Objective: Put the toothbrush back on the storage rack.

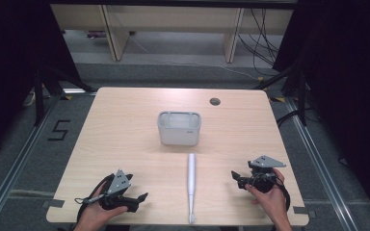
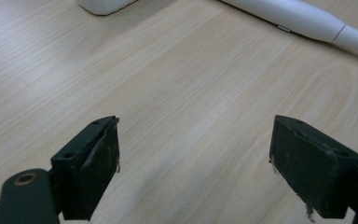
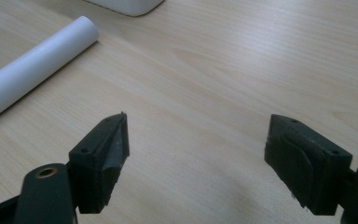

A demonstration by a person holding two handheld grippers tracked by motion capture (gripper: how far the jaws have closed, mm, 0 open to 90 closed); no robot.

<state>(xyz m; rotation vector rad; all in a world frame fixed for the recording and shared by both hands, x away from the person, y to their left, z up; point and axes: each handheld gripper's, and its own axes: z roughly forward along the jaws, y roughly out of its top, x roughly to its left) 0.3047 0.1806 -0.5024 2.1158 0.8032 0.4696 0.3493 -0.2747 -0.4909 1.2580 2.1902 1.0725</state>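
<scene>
A white electric toothbrush (image 1: 191, 185) lies lengthwise at the table's front middle, its thin end toward the front edge. Its body crosses the top right of the left gripper view (image 2: 303, 21) and the left of the right gripper view (image 3: 32, 70). A white rectangular holder (image 1: 179, 128) stands just beyond it at the table's centre. My left gripper (image 1: 142, 197) rests at the front left, open, nothing between its jaws (image 2: 193, 163). My right gripper (image 1: 235, 177) sits at the front right, open and empty (image 3: 196, 158). Both grippers point inward toward the toothbrush.
The light wooden table (image 1: 125, 139) has a round cable hole (image 1: 215, 101) at its back right. Cables trail from both grippers near the front edge. Dark floor with rails surrounds the table; wooden furniture legs stand behind it.
</scene>
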